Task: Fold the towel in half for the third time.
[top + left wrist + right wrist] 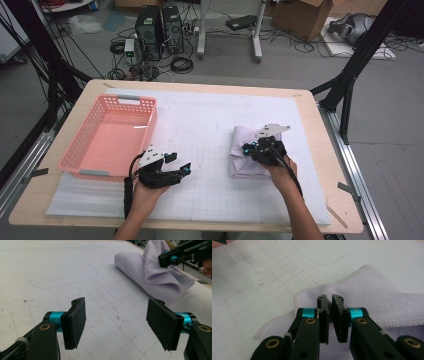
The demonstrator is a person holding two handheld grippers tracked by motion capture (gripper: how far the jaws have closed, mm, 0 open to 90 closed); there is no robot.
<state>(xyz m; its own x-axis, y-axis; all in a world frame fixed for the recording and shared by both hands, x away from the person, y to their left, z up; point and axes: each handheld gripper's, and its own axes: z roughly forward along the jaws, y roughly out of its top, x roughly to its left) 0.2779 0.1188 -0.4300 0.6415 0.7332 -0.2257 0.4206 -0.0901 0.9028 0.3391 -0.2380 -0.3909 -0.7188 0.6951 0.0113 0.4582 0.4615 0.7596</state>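
Starting at the far left of the high view, a pink basket [75,152] is sitting on the white gridded mat [210,180], its long side running away from me, nothing inside it that I can make out.

Just right of the basket's near corner, I am holding my left gripper [181,167] low over the mat. Its jaws are standing wide apart with bare grid between them; in the left gripper view my left gripper [116,325] is gripping nothing, and its pads [75,322] are facing each other across an open gap. It is pointing toward the right side of the table, well apart from the cloth.

Further right, the lavender cloth [245,150] is lying folded on the mat, right of centre, with a faint rounded outline [196,131] drawn on the mat between it and the basket. In the left gripper view the lavender cloth [152,277] is bunched, with one part raised.

My right gripper [250,148] is sitting over the cloth's near half. In the right gripper view my right gripper [330,298] is showing its jaws drawn nearly together, only a narrow slit between the pads [338,315], directly above a hemmed fold of the lavender cloth [372,300]. I cannot tell whether fabric is caught between them
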